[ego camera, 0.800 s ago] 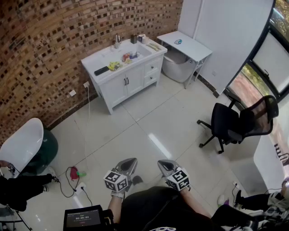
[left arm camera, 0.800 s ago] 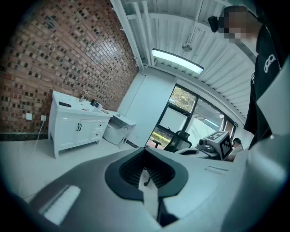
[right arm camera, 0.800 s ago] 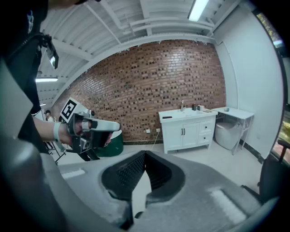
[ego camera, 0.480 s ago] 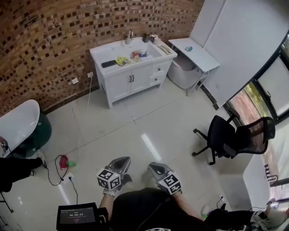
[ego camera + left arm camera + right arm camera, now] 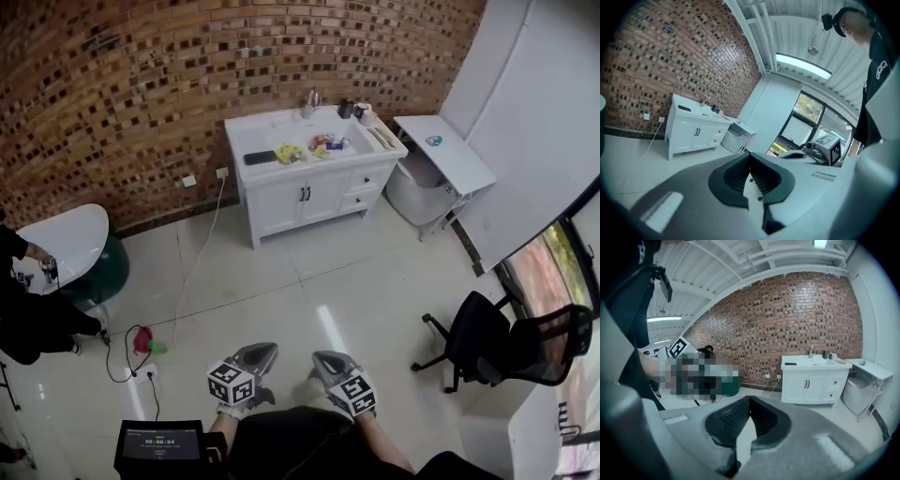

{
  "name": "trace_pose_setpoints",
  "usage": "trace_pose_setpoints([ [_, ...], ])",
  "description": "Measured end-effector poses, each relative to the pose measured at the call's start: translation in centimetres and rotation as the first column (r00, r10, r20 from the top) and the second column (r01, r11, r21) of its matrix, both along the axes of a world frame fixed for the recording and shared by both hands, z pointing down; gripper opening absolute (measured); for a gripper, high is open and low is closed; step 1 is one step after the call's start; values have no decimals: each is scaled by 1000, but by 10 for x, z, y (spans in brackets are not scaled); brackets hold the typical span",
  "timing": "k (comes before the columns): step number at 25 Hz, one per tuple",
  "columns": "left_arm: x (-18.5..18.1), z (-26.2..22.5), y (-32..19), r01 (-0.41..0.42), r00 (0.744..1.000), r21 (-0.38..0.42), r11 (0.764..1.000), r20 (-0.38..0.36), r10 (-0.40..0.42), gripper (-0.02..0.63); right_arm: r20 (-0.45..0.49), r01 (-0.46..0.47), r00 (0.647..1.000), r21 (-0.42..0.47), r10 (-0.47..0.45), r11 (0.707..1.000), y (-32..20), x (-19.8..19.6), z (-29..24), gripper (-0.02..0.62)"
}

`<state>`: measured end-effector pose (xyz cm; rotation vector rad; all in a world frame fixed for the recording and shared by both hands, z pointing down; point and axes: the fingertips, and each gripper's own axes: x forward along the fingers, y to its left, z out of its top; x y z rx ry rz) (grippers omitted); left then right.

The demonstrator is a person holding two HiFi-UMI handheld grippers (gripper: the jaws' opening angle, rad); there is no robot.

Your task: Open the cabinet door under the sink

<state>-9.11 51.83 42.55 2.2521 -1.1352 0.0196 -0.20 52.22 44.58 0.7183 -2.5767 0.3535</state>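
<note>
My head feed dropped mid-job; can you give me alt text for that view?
The left gripper and right gripper are shut and empty at the bottom edge, far across a tiled floor from the white sink cabinet, whose doors are closed, against a brick wall. A black office chair stands at the right.

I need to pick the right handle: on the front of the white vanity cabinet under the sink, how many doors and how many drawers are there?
White cabinet doors with black handles: 2
White drawers: 2
Total: 4
</note>
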Motion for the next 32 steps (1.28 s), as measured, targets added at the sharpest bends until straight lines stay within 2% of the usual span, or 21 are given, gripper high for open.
trace_pose_setpoints([
  [4, 43, -22, -62, -46, 999, 32, 998, 22, 45, 11, -8, -64, 998, 38, 64, 997, -68, 52, -16, -14],
  [8, 100, -45, -117, -124, 992, 50, 991, 14, 123, 11, 14, -198, 980, -15, 198, 980, -119, 120, -10, -14],
  [10, 131, -52, -134, -188, 982, 52, 981, 14, 187, 11, 25, -275, 961, -49, 276, 960, -140, 153, -3, -14],
  [13, 183, -49, -148, -258, 966, 40, 965, 22, 258, 11, 17, -345, 938, -69, 346, 936, -169, 208, 5, -14],
  [16, 212, -40, -165, -294, 955, 16, 956, 45, 293, 11, 39, -392, 917, -82, 396, 916, -195, 243, 16, -14],
  [18, 223, -38, -179, -294, 955, 8, 956, 54, 293, 11, 40, -397, 915, -93, 402, 913, -212, 257, 22, -14],
  [21, 227, -36, -200, -281, 958, -7, 960, 56, 281, 11, 27, -380, 923, -106, 384, 919, -234, 262, 26, -14],
  [23, 217, -28, -213, -262, 964, -27, 965, 45, 263, 11, 17, -356, 933, -113, 360, 927, -247, 254, 32, -14],
  [27, 181, -11, -256, -216, 976, -47, 975, 13, 217, 11, -14, -310, 950, -97, 311, 946, -296, 220, 41, -14],
  [32, 134, -7, -336, -215, 977, -39, 976, -8, 215, 11, -5, -318, 948, -52, 318, 947, -369, 161, 18, -14],
])
